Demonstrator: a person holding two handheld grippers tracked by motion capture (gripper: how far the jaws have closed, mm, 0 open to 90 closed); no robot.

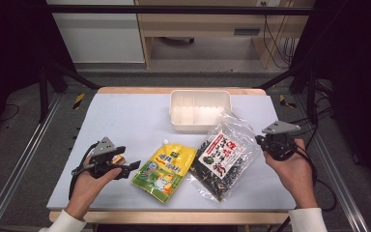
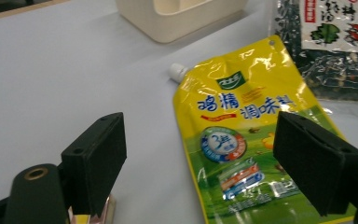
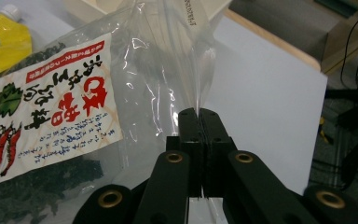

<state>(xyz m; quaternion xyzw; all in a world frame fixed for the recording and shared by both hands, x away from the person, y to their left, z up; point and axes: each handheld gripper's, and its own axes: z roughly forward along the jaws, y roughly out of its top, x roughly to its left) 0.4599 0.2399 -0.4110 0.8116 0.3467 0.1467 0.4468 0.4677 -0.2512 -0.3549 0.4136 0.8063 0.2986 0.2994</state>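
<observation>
The seaweed bag (image 1: 222, 162) lies at the right of the table (image 1: 125, 121), between the yellow pouch (image 1: 164, 172) and the right gripper (image 1: 270, 143), just in front of the white box (image 1: 200, 110); its right edge is off the table in the grip, the rest lies on the surface. I judge it light and soft; the clear film is thin and slippery, and the dry content inside looks brittle, so it should not be squeezed in the middle; the empty film at the top corner, where nothing can be crushed, is the good place to take it, and a pinch there can slip if the bag swings.

The right gripper (image 3: 199, 122) has its jaws pressed together on exactly this clear film; a fold of film rises from between the pads.

The left gripper (image 2: 200, 158) is spread wide and holds nothing; in the left gripper view its jaws stand above the pouch (image 2: 242, 140), one pad at each side, and I cannot tell that they touch it. The pouch looks filled, so heavier, and glossy; its spout (image 2: 177, 72) points toward the box.
</observation>
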